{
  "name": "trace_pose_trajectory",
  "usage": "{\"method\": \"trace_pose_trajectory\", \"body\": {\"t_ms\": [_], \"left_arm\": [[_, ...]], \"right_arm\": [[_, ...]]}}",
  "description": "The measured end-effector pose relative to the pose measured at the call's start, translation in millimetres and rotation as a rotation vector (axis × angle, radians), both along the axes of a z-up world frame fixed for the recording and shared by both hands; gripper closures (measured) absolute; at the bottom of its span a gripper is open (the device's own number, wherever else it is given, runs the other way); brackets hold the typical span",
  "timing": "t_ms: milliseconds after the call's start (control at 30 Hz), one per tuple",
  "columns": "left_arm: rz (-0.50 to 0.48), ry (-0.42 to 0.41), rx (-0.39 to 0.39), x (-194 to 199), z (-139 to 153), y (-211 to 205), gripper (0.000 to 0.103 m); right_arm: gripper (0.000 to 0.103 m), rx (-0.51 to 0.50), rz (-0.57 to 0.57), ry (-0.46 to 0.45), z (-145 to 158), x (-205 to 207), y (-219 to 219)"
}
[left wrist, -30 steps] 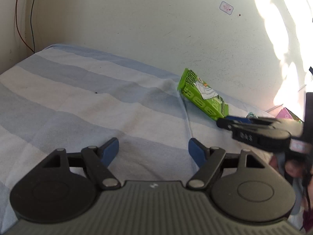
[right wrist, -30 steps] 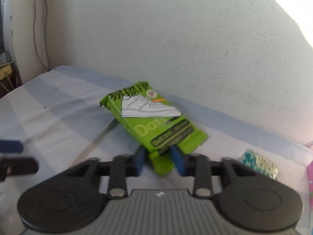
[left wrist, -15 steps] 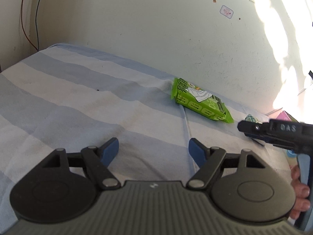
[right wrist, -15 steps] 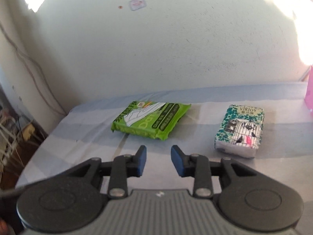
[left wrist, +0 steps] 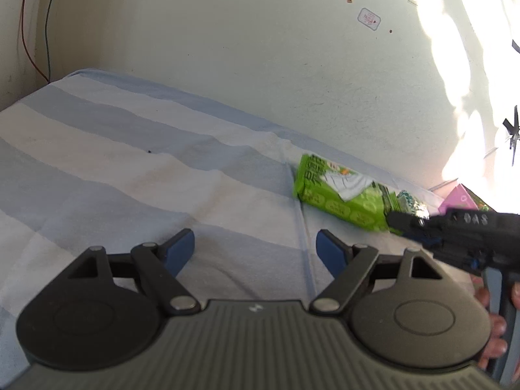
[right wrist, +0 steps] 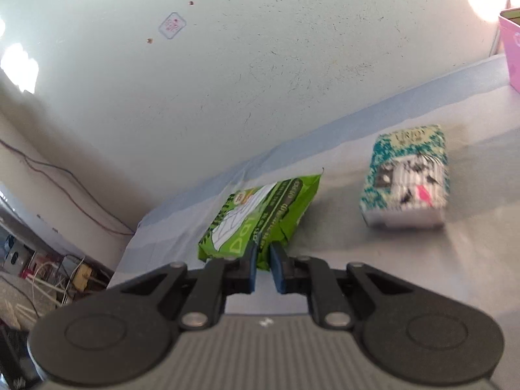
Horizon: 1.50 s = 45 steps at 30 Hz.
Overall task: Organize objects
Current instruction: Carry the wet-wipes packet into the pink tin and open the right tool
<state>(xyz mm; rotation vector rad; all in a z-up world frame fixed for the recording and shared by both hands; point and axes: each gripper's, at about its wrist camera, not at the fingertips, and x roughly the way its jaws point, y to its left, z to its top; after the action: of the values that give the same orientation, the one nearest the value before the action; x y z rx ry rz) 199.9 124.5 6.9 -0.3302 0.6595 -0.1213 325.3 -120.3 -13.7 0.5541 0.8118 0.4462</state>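
Note:
A green wipes pack (left wrist: 341, 196) lies flat on the striped bed sheet (left wrist: 130, 169) near the wall. It also shows in the right wrist view (right wrist: 260, 217), just beyond my right gripper (right wrist: 263, 268), whose jaws are nearly shut with a narrow empty gap. A teal patterned tissue pack (right wrist: 408, 178) lies to the right of the green pack. My left gripper (left wrist: 255, 250) is open and empty above the sheet, well short of the green pack. The right gripper shows in the left wrist view (left wrist: 399, 222), at the green pack's near end.
A pink box (right wrist: 512, 48) stands at the far right edge; it also shows in the left wrist view (left wrist: 458, 200). The pale wall (left wrist: 260, 48) runs along the back of the bed. Cables and clutter (right wrist: 48, 276) sit beyond the bed's left end.
The right gripper let go of the green pack, which dropped flat on the sheet, pulled back, then closed in again with its jaws narrowed. The left gripper stayed open and still.

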Motion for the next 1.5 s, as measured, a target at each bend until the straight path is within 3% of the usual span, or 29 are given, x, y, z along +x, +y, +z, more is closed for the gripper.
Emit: {"method": "trace_pose_trajectory", "body": {"t_ms": [100, 200, 333, 433, 533, 633, 700, 767, 800, 900, 1033, 1167, 1233, 1333, 1500], "left_arm": [[-0.148, 0.006, -0.066, -1, -2, -8, 0.019], [-0.399, 0.017, -0.118, -12, -4, -36, 0.021], [-0.635, 0.044, -0.129, -50, -1, -95, 0.023], [-0.724, 0.055, -0.054, -78, -4, -135, 0.023], [-0.764, 0.097, -0.062, -97, -8, -163, 0.026], [-0.790, 0.115, -0.041, -112, -9, -183, 0.033], [-0.788, 0.092, 0.031, -120, -8, -195, 0.039], [-0.798, 0.078, 0.069, -124, -7, -200, 0.047], [-0.794, 0.093, 0.059, -121, -6, -201, 0.048], [-0.759, 0.075, 0.041, -115, 10, -197, 0.058], [-0.760, -0.052, 0.029, -113, 55, -207, 0.058], [-0.792, -0.138, 0.055, -98, 88, -253, 0.056], [-0.830, -0.138, 0.086, -85, 91, -289, 0.054], [-0.883, -0.074, 0.107, -58, 83, -342, 0.054], [-0.917, 0.027, 0.112, -19, 66, -407, 0.053]], "right_arm": [[0.092, -0.009, 0.053, 0.007, 2, -59, -30], [0.092, -0.019, 0.058, 0.023, -4, -126, -69], [0.091, -0.003, -0.037, -0.001, -4, -224, -130], [0.091, -0.029, -0.110, -0.031, -2, -270, -158], [0.084, -0.020, -0.135, -0.032, -4, -296, -176], [0.077, -0.007, -0.134, -0.050, -5, -297, -182], [0.066, 0.020, -0.132, -0.066, -9, -296, -188], [0.069, 0.026, -0.119, -0.081, -12, -290, -188], [0.077, 0.007, -0.117, -0.094, -13, -285, -186], [0.082, -0.037, -0.098, -0.152, -5, -284, -182], [0.082, -0.028, -0.094, -0.305, 28, -292, -195], [0.082, -0.036, -0.173, -0.407, 56, -283, -225], [0.082, -0.059, -0.237, -0.417, 64, -275, -246], [0.082, -0.081, -0.322, -0.392, 66, -260, -281], [0.082, -0.071, -0.398, -0.272, 55, -227, -341]]}}
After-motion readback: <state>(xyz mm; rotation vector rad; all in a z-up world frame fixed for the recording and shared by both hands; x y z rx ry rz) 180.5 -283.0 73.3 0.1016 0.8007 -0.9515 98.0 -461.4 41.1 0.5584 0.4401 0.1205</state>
